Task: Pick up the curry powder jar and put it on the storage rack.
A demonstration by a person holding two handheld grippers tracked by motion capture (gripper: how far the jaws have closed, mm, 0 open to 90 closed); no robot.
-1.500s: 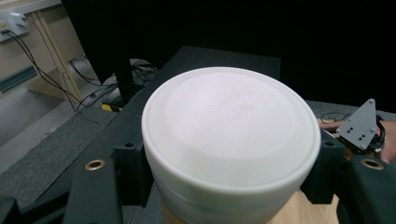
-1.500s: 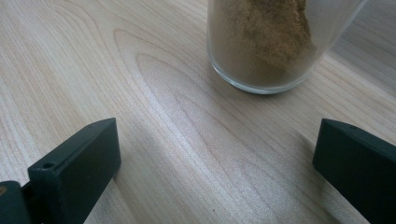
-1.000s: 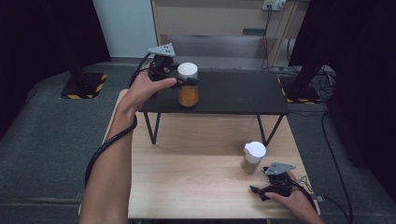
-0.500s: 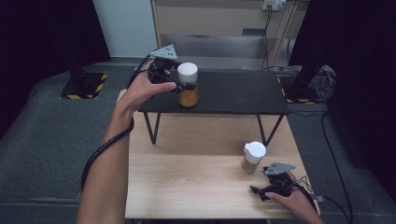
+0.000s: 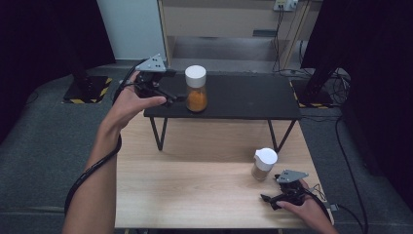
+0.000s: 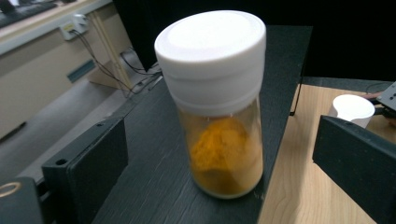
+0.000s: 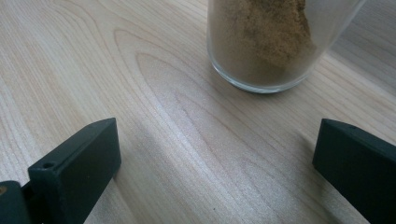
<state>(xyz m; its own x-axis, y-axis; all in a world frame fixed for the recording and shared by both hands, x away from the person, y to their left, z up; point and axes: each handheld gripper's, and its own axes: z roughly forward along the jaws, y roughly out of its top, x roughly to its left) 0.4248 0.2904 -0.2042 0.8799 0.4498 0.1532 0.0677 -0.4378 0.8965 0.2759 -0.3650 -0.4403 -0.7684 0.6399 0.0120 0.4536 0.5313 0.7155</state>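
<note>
The brown-powder jar [image 7: 280,42] is cut off by the right gripper view's top edge, its lid unseen there.

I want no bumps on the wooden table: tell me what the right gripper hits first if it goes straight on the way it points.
Probably the brown spice jar. The right gripper is open and the jar stands apart just ahead of its jaws, a little off to one side, so one jaw might touch the glass first; depth is hard to judge.

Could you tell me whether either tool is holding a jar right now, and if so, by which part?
Nothing is held. The left tool has just opened off the orange spice jar; the right tool is open short of the brown spice jar.
</note>
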